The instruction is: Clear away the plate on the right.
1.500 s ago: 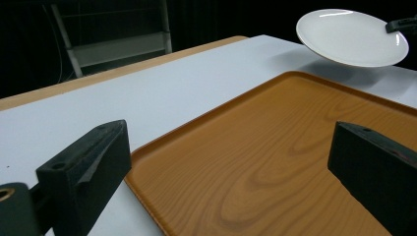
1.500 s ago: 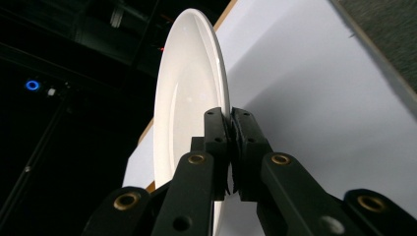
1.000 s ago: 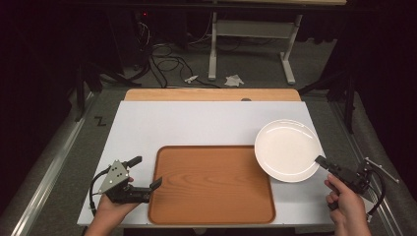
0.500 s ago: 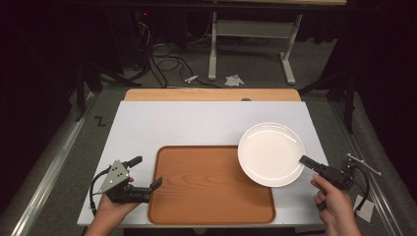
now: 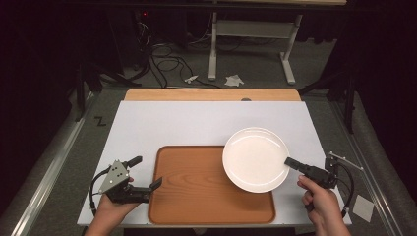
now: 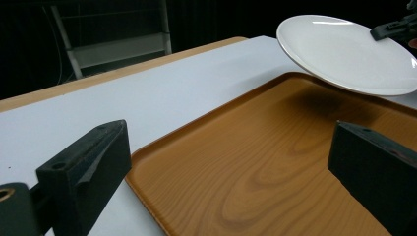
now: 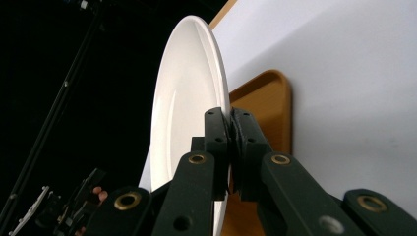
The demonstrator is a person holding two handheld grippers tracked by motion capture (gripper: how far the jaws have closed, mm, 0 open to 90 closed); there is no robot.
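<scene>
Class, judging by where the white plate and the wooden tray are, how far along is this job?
Done: the right gripper has the plate clamped by its rim and lifted, as its shadow on the tray shows. In hand: the plate hangs over the tray's far right corner. Left: lowering and releasing it. The left gripper waits open at the tray's left edge.

Glossy white plate (image 5: 255, 158) (ceramic-looking), wood-grain tray (image 5: 196, 191), matt white tabletop (image 5: 187, 123)
</scene>
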